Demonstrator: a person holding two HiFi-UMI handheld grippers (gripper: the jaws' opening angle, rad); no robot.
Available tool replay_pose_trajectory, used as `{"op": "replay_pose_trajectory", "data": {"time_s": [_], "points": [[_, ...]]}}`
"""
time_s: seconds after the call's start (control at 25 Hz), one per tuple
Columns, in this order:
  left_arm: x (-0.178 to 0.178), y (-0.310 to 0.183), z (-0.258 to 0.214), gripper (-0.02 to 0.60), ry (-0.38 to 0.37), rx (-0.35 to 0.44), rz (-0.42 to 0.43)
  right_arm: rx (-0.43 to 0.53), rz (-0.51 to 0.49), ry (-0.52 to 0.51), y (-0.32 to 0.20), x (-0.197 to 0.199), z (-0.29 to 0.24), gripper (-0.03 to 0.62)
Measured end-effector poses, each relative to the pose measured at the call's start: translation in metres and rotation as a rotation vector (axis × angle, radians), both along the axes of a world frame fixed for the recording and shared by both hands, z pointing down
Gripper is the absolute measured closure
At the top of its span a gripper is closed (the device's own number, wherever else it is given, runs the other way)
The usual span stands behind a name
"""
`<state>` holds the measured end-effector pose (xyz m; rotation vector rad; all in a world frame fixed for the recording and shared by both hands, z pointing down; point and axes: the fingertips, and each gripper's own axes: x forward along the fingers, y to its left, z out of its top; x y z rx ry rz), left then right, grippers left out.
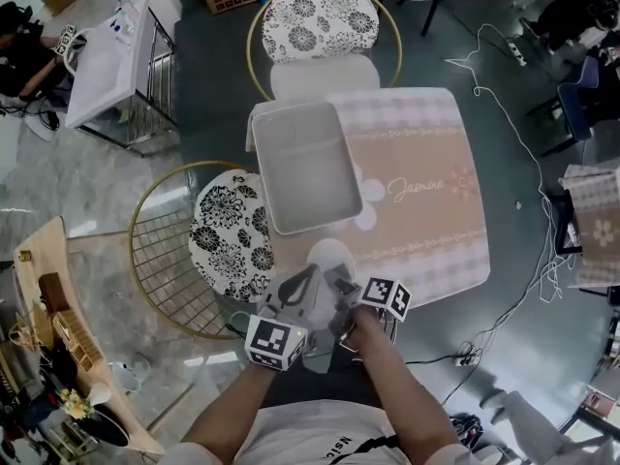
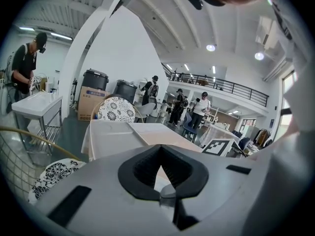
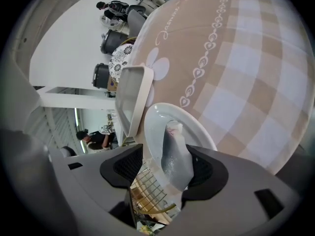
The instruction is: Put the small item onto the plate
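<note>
Right gripper [image 3: 165,167] jaws spread, small item [image 3: 174,151] leaning against one, over plate [image 3: 193,123].

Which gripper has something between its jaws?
The right gripper: a small translucent packet stands between its open jaws, over the round white plate. The left gripper holds nothing.

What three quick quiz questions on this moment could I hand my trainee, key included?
1. True or false: the small item stands between the open jaws of the right gripper.
2. In the right gripper view, what lies directly behind the small item? A) white tray B) plate C) chair seat
3. Fill in: the left gripper has its jaws ____, with nothing between them.
Key: 1 true; 2 B; 3 shut.
</note>
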<state>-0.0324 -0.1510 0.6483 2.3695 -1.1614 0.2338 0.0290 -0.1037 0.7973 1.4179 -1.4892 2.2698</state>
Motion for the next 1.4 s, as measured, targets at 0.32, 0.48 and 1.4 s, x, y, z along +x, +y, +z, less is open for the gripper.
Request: {"op": "replay_pose_trajectory", "data": {"time_s": [0.32, 0.48, 1.4], "points": [[0.003, 0.0, 0.007, 0.577, -0.005, -0.006, 0.011, 0.095, -0.345, 0.156, 0.008, -0.016, -0.004, 0.361], [0.003, -0.001, 0.009, 0.577, -0.007, -0.004, 0.016, 0.069, -0.413, 0.179, 0.021, -0.012, -0.002, 0.361], [0.008, 0.012, -0.04, 0.577, -0.048, -0.042, 0.048, 0.533, -0.553, 0.299, 0.0, -0.005, -0.139, 0.516]]}}
